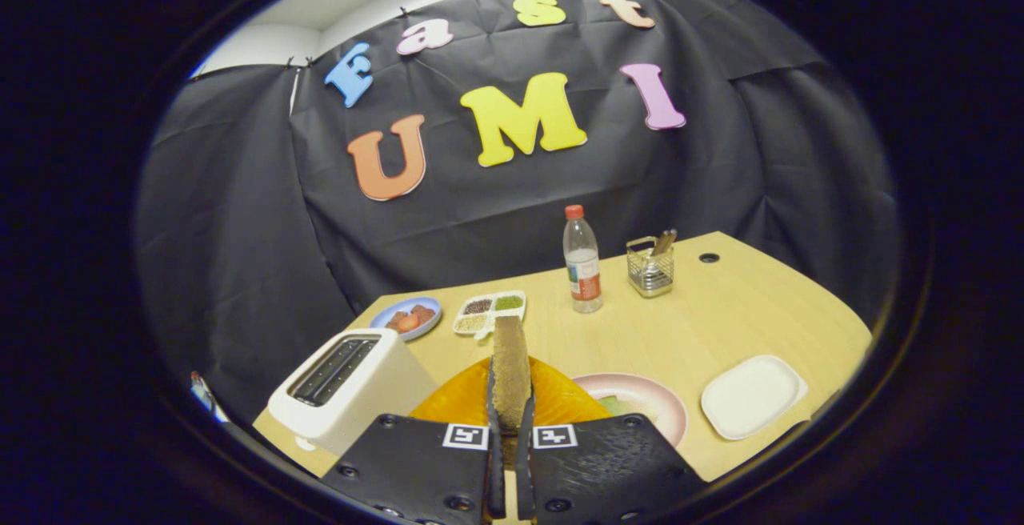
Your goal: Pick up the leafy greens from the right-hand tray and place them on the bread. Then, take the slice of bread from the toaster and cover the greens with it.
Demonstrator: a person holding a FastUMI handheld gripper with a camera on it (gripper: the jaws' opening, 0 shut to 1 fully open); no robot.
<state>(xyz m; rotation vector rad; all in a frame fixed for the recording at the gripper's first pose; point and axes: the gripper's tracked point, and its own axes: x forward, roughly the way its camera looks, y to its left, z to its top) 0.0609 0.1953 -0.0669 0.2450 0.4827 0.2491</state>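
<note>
Presently our gripper [510, 421] is closed on the bread slice [510, 373], held upright on edge between both fingers, clear of the toaster [340, 385] at near left. We judge the second step underway: slice out, covering left. Greens [618, 405] seem to lie on the pink plate [648, 397]; an orange thing [560, 397] hides the base bread. The white tray [752, 395] at near right sits bare. Bottle [582, 261], cutlery holder [650, 267], sectioned dish [490, 313] and blue plate [408, 317] stand far off on the desk [680, 325], not obstructing.
</note>
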